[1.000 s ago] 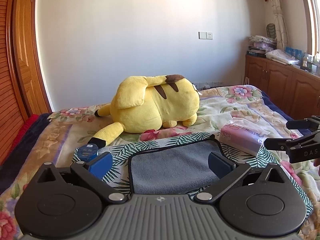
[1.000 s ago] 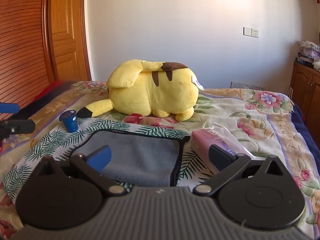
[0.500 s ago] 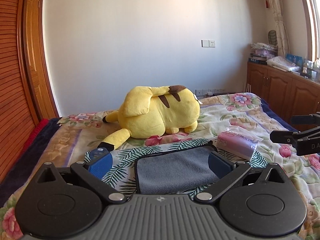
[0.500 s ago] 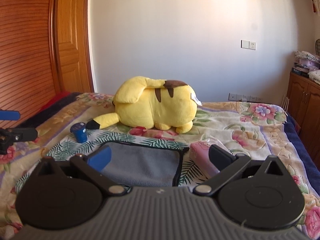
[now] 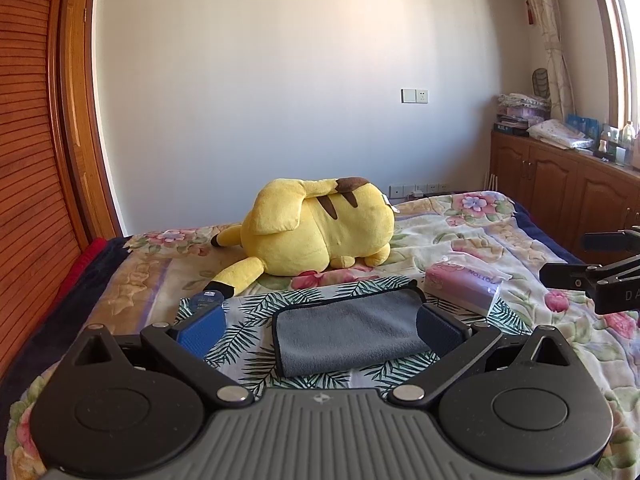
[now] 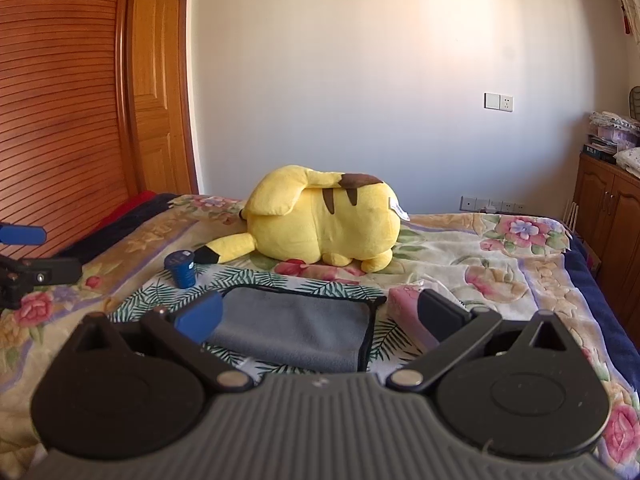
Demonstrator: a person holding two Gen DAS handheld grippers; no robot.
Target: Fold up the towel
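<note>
A grey towel (image 5: pixel 348 330) with a black edge lies folded flat on a palm-leaf patterned cloth (image 5: pixel 256 308) on the bed; it also shows in the right wrist view (image 6: pixel 296 326). My left gripper (image 5: pixel 320 326) is open and empty, held above and in front of the towel, not touching it. My right gripper (image 6: pixel 318 318) is open and empty, likewise above the towel's near side. The right gripper's fingers also show at the right edge of the left wrist view (image 5: pixel 592 272), and the left gripper's fingers at the left edge of the right wrist view (image 6: pixel 36 272).
A large yellow plush toy (image 5: pixel 320 232) lies behind the towel. A pink tissue pack (image 5: pixel 464 284) lies right of the towel, a small blue jar (image 6: pixel 181 269) to its left. Wooden cabinets (image 5: pixel 560 188) stand right of the bed, a wooden door (image 6: pixel 156 92) at the left.
Both grippers have risen and drawn back from the towel, so it looks smaller and lower in both views. The towel has not moved. Both grippers stay open.
</note>
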